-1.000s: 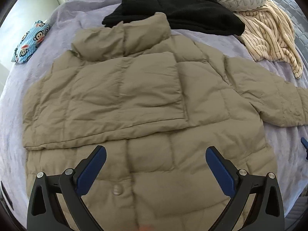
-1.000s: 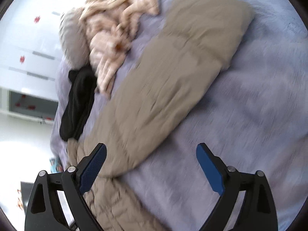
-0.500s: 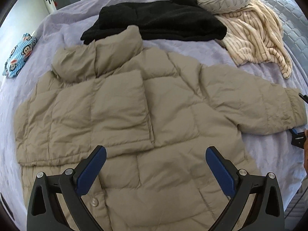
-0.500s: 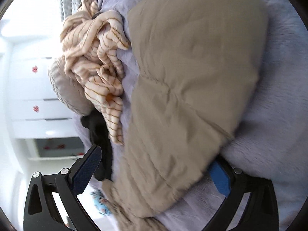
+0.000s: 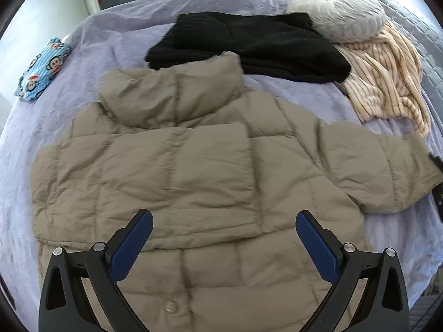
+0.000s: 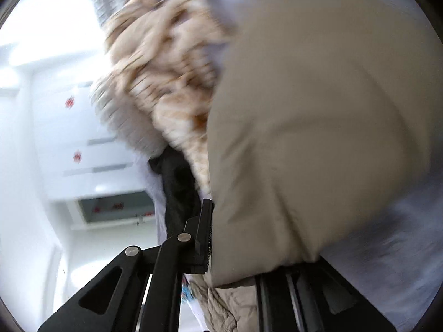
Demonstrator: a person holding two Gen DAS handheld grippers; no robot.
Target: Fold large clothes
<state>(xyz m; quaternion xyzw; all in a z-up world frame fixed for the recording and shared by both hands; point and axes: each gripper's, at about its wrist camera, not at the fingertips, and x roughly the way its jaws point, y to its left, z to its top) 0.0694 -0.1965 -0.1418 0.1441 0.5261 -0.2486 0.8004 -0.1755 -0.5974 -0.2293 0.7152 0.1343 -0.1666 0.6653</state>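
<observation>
A tan puffer jacket lies spread on the lilac bed, its left sleeve folded across the chest. My left gripper hovers open above the jacket's lower front, with nothing between its blue pads. The right sleeve stretches out to the right, where part of my right gripper shows at the cuff. In the right wrist view, my right gripper has its jaws closing on the sleeve cuff, pinching the fabric. One finger shows; the sleeve hides the other.
Behind the jacket's collar lies a folded black garment. A cream striped knit and a round pale cushion lie at the back right. A blue monkey-print cloth lies at the bed's left edge. White cabinets stand beyond the bed.
My right gripper moved in over the sleeve's end and went from wide open to pinched on the cuff. The left gripper drifted over the jacket and stayed open.
</observation>
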